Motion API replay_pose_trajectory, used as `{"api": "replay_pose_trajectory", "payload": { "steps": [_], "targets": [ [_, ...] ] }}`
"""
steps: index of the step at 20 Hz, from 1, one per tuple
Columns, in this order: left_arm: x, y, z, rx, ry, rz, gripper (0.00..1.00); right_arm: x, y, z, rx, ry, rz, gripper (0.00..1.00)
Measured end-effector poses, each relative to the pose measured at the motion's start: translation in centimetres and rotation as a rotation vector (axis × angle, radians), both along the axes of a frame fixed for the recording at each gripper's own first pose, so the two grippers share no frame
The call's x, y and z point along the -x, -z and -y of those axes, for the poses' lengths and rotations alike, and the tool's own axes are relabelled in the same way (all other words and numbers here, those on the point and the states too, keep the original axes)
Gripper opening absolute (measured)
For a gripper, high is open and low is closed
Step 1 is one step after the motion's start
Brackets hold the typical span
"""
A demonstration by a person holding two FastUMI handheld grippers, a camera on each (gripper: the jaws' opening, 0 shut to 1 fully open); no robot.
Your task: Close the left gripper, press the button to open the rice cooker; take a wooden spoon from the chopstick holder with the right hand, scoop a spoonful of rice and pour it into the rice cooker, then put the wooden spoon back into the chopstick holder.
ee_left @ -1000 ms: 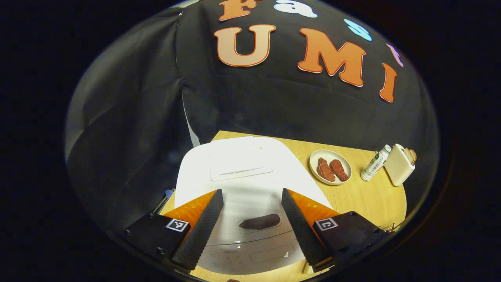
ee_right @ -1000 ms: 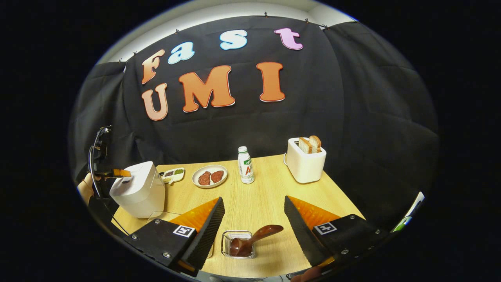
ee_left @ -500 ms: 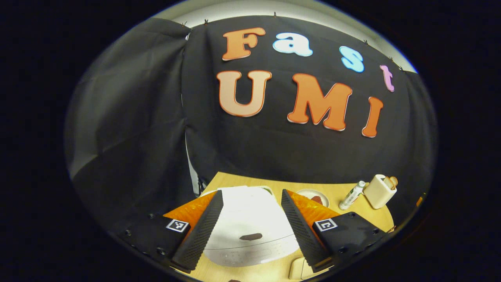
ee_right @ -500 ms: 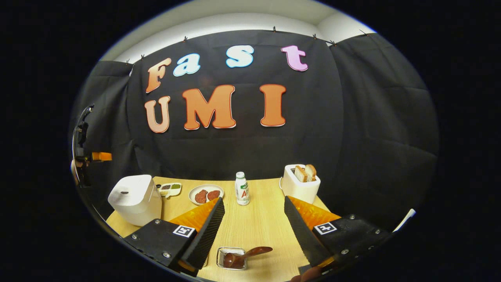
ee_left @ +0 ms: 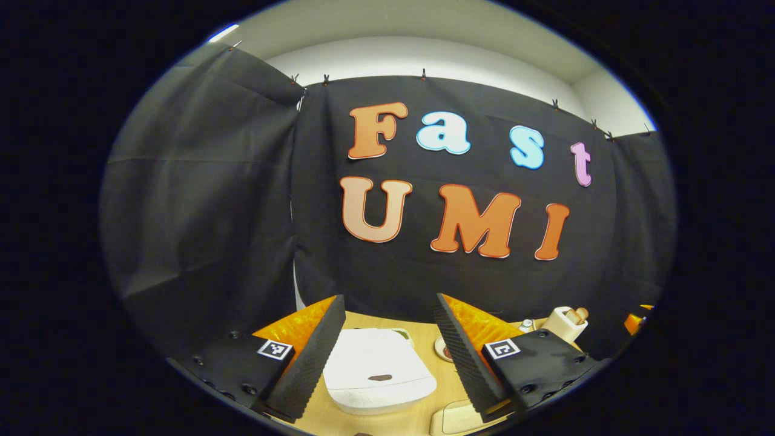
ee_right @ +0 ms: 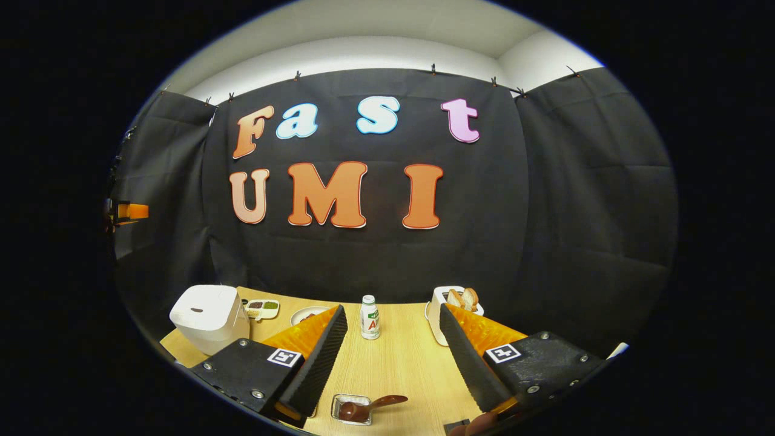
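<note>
left gripper view: high above rice cooker (ee_left: 378,378), facing back wall
right gripper view: farther right, sharing rice cooker (ee_right: 209,315), toaster (ee_right: 437,309)

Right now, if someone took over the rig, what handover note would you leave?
Left gripper: open, held above the rice cooker, touching nothing.
Right gripper: open and empty, above the table.
Rice cooker lid is shut. The wooden spoon lies in the chopstick holder.
Done, or just starting: cannot tell from how things lie.
If starting: close left gripper, press button, scoop, pour, return spoon.
</note>
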State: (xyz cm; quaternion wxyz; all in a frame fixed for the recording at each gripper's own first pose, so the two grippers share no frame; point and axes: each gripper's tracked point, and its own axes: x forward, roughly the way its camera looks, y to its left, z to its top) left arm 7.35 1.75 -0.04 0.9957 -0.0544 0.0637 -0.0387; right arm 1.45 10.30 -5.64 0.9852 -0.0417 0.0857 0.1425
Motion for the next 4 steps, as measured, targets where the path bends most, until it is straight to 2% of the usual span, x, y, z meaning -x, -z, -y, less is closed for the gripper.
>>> {"api": "replay_pose_trajectory", "payload": {
  "steps": [4],
  "targets": [
    [2.0, -0.4, -0.8, -0.013, -0.025, 0.013, 0.98, 0.3, -1.2, 1.1, 0.006, 0.012, 0.031, 0.95]
  ]
}}
